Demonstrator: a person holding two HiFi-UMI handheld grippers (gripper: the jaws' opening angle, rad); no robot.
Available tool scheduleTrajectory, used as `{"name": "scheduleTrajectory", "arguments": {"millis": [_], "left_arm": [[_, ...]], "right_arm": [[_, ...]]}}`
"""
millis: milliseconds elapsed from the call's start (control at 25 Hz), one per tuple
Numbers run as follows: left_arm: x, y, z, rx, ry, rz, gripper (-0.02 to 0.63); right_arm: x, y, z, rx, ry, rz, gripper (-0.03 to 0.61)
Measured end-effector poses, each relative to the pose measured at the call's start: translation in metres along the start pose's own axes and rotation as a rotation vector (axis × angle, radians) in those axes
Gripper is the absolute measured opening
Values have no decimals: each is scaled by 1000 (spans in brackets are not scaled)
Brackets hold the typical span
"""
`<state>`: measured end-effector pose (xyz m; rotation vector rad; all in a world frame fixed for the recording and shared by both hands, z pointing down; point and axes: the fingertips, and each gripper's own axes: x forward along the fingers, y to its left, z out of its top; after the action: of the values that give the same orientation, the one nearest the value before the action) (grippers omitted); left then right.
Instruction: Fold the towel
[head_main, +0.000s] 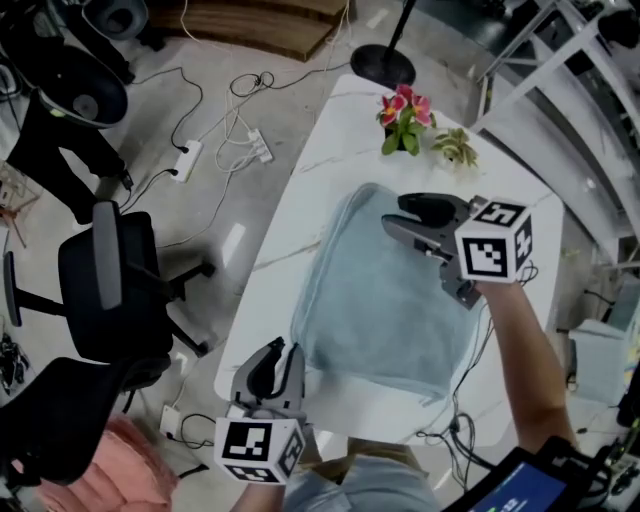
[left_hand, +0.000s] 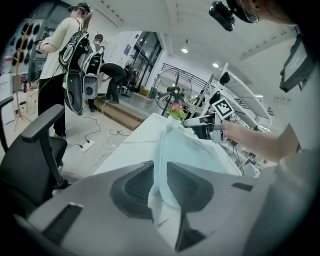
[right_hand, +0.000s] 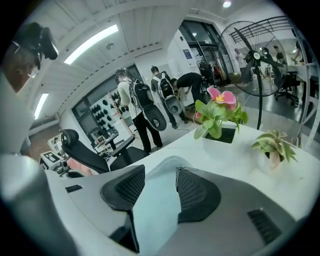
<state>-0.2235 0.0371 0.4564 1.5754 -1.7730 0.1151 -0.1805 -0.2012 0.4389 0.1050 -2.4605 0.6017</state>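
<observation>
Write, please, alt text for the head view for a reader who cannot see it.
A light blue towel lies flat on a white table, with the right hand-held gripper open over its far right corner and the left hand-held gripper open at its near left corner. Two potted plants stand at the table's far end; black office chairs are on the floor.

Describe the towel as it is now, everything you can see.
The towel is pale blue, soft cloth, lying spread in a rough rectangle with rounded corners on the white table, lightly rumpled, its near edge seemingly layered. The left gripper sits at its near left corner, the right gripper over its far edge; both have jaws apart with cloth showing between them, not clamped.
</observation>
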Motion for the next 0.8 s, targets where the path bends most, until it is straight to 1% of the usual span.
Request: {"name": "scheduleTrajectory", "arguments": {"millis": [200,320,400,480,600,720,800], "left_arm": [[5,-17,-5,88,37,-60,70],[10,-22,-4,167,47,-120,67],[15,-33,-3,217,49,-161,67],[23,-51,-4,252,54,-205,64],[34,-79,-7,308,81,-293,63],[46,-104,-21,369,139,-380,63],[53,-115,-32,413,182,-423,63]], "right_arm": [[-54,10,-23,1,-44,-63,205],[-92,19,-43,12,-86,-138,201],[-120,26,-63,41,-112,-173,198],[-145,34,-91,82,-133,-200,195],[-173,54,-140,144,-152,-247,190],[-187,82,-193,184,-148,-297,187],[-190,101,-226,180,-129,-335,187]]}}
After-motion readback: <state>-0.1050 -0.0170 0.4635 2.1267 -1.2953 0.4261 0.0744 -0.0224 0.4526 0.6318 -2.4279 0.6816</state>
